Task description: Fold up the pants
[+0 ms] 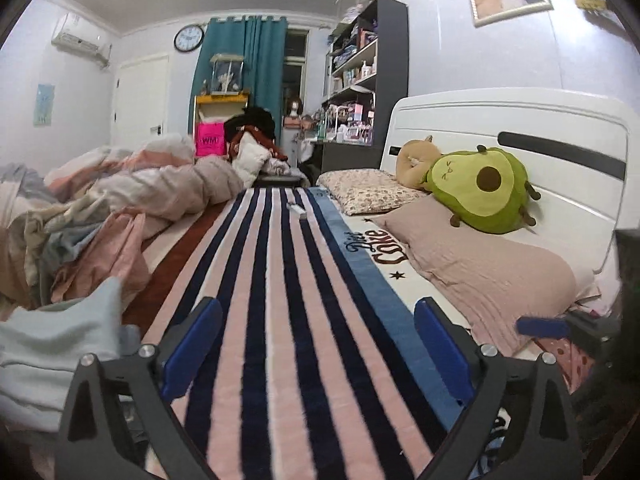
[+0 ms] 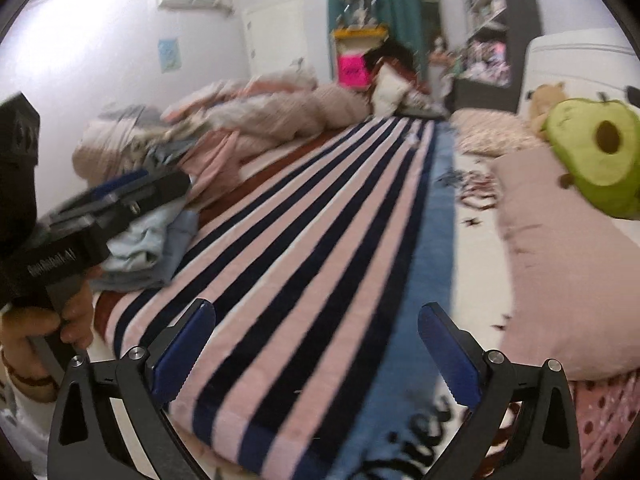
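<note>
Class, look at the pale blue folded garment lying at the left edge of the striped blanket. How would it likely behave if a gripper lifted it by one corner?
The pale blue folded garment would probably go floppy: its layers already sag and crease. It would likely unfold and drape, since nothing visible holds the folds together. It looks light, being thin cloth.
</note>
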